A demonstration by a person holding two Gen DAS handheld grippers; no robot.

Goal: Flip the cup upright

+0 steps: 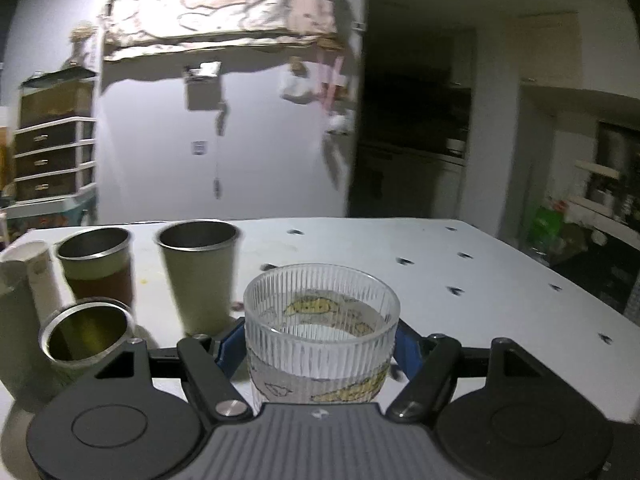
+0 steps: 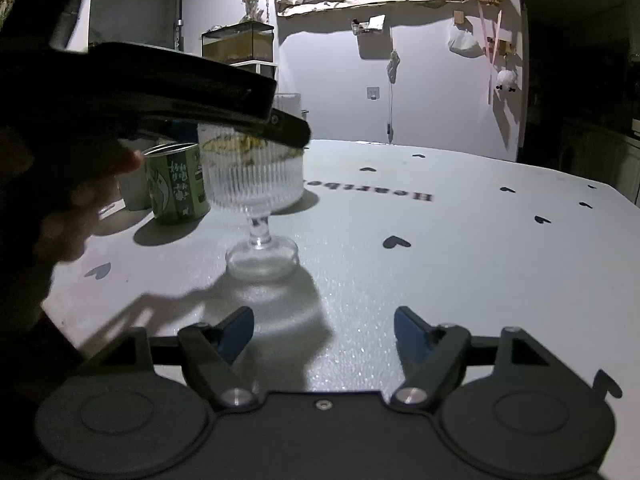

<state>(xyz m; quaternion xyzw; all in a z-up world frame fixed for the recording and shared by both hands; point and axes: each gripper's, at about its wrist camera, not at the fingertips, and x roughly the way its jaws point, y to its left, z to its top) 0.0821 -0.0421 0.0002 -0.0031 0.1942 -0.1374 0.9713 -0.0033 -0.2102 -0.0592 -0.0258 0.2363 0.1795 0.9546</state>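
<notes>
At frame centre, our left hand-held gripper [image 1: 320, 344] pinches the ribbed glass goblet [image 2: 256, 184], already upright, foot on the tabletop [image 2: 440, 240]; only letting go remains, we judge. Lower right, our right hand-held gripper [image 2: 324, 334] hangs spread, empty.
</notes>
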